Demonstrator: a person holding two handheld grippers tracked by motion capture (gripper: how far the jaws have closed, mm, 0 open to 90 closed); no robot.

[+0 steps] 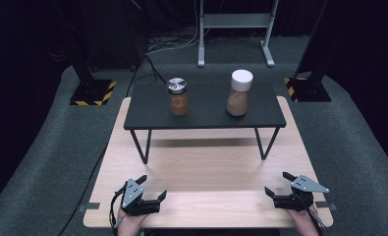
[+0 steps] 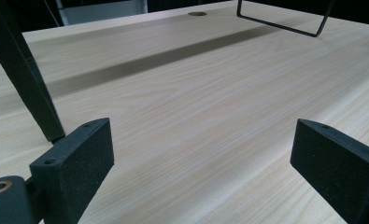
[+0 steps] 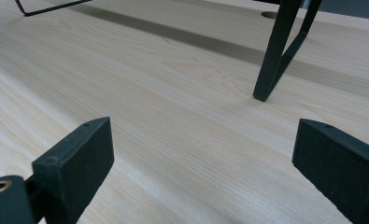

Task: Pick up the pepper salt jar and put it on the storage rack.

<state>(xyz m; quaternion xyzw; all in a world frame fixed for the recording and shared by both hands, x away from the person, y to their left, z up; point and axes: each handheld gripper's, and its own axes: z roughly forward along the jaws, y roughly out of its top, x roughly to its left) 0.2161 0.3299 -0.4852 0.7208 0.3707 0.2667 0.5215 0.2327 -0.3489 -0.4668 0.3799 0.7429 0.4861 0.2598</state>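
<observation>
Two hand-held grippers rest at the near edge of a pale wooden table point(image 1: 201, 162), the left gripper point(image 1: 151, 189) and right gripper point(image 1: 276, 184) each with jaws spread wide and nothing between them. Beyond them, well apart, a low black stand point(image 1: 206, 101) carries a metal-capped spice jar point(image 1: 178, 97) on its left and a white-lidded jar point(image 1: 239, 93) on its right. Work appears not yet begun; the next move likely calls for a long forward reach up to a jar, jaws squared around its body.
</observation>
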